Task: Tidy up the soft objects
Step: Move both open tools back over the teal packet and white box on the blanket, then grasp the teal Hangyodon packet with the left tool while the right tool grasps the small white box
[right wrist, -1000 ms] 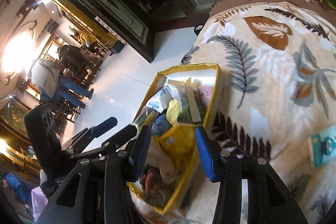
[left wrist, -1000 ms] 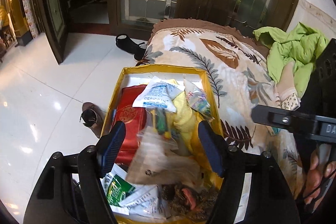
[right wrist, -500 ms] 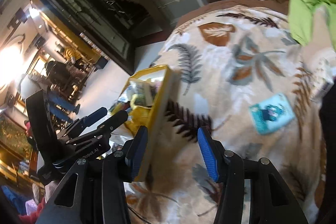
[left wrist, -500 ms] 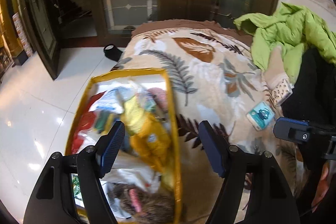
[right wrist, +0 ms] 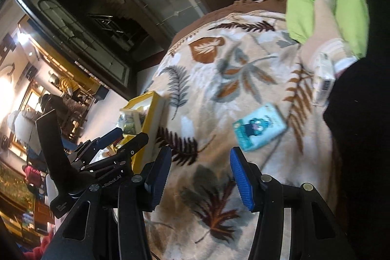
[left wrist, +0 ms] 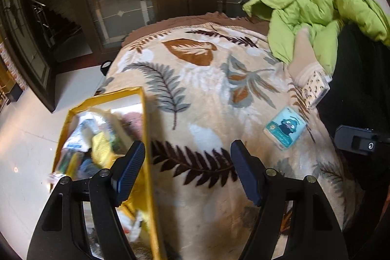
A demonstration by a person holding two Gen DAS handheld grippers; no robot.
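Leaf-patterned blanket point(left wrist: 199, 99) covers the bed, with a green jacket point(left wrist: 316, 14) heaped at its far right corner. At the left edge stands a yellow box point(left wrist: 143, 128) stuffed with packets. Toward the right edge lies a small blue tissue pack point(left wrist: 285, 127). Left tongs point(left wrist: 187, 171) and right tongs point(right wrist: 198, 178) both hover apart, empty.

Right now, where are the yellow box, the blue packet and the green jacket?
yellow box point(left wrist: 145, 138): left wrist view, on its right rim.
blue packet point(right wrist: 259, 127): right wrist view, on its printed face.
green jacket point(left wrist: 316, 4): left wrist view, on its crumpled middle.
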